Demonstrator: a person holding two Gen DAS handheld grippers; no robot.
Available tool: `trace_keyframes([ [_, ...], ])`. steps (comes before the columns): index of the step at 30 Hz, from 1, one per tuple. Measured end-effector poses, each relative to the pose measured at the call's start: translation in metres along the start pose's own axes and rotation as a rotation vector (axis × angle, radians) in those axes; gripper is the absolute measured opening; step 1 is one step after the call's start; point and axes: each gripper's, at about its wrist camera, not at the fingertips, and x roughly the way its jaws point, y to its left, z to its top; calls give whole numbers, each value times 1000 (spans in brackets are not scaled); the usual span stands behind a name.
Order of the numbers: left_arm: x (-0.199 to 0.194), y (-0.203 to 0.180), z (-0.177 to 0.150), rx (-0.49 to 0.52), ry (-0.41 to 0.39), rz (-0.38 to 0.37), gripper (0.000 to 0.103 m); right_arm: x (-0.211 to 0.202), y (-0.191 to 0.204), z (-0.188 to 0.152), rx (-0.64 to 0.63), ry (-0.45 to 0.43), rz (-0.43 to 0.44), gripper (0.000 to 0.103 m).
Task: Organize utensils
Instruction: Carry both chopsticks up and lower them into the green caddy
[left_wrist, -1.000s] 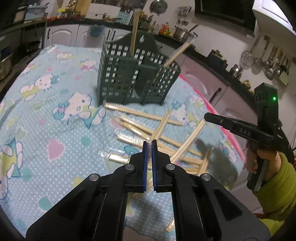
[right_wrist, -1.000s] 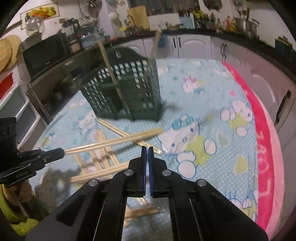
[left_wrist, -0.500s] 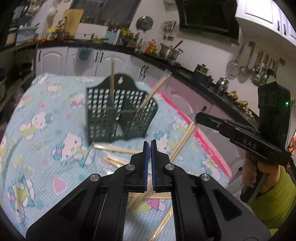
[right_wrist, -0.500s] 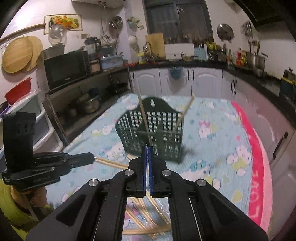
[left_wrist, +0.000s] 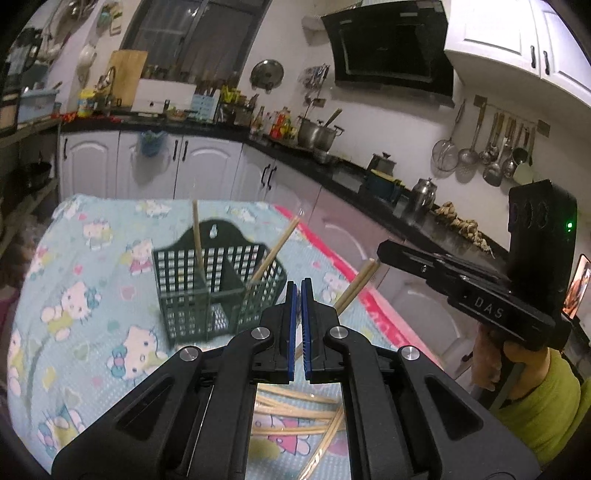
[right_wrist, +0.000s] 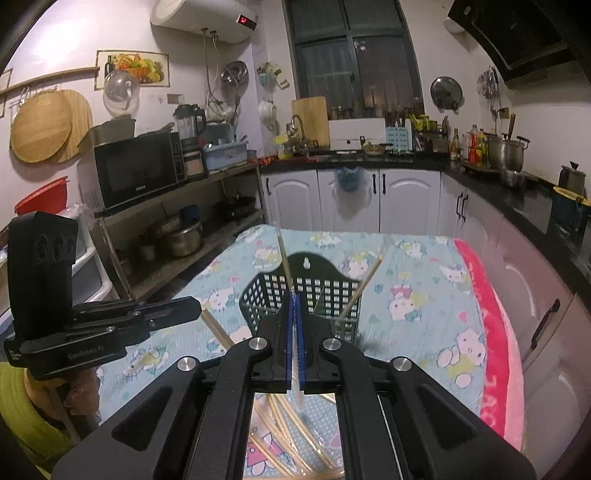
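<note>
A dark green utensil basket (left_wrist: 218, 291) stands on the table with two wrapped chopstick pairs upright in it; it also shows in the right wrist view (right_wrist: 314, 291). My left gripper (left_wrist: 297, 295) is shut on a wrapped chopstick pair (left_wrist: 354, 288) and holds it above the table, short of the basket. The pair also shows in the right wrist view (right_wrist: 216, 328), sticking out of the left gripper (right_wrist: 192, 306). My right gripper (right_wrist: 294, 299) is shut on the clear end of a wrapper (right_wrist: 296, 373), raised. Several wrapped chopstick pairs (left_wrist: 295, 410) lie on the cloth below.
The table has a light blue cartoon-cat cloth (left_wrist: 85, 295) with a pink edge (right_wrist: 491, 332) on the right. Kitchen counters and white cabinets (right_wrist: 354, 199) stand behind. A shelf with a microwave (right_wrist: 136, 170) and pots is at the left.
Both grippers have risen well above the table and tilted up. The left one has carried its chopstick pair up from the pile. The basket now looks farther and lower.
</note>
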Motion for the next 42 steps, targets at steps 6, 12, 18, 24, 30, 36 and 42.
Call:
trace_keyframes([
  [6, -10, -4, 20, 13, -41, -8, 1, -7, 0, 15, -5, -31, -2, 2],
  [12, -22, -4, 47, 23, -97, -4, 1, -10, 2, 34, -5, -61, 11, 2],
  [18, -31, -1, 73, 44, -138, 24, 1, -8, 11, 57, -25, -91, 17, 2],
  [24, -36, 5, 97, 49, -179, 57, 1, -9, 15, 82, -34, -134, 9, 2],
  [30, -29, 15, 114, 31, -193, 68, 1, -9, 9, 105, -19, -177, -6, 2],
  [36, -13, 24, 124, 32, -181, 86, 1, -6, 2, 123, -13, -204, -38, 2],
  [42, 0, 26, 128, 31, -172, 91, 1, 4, -9, 135, -10, -203, -72, 2],
])
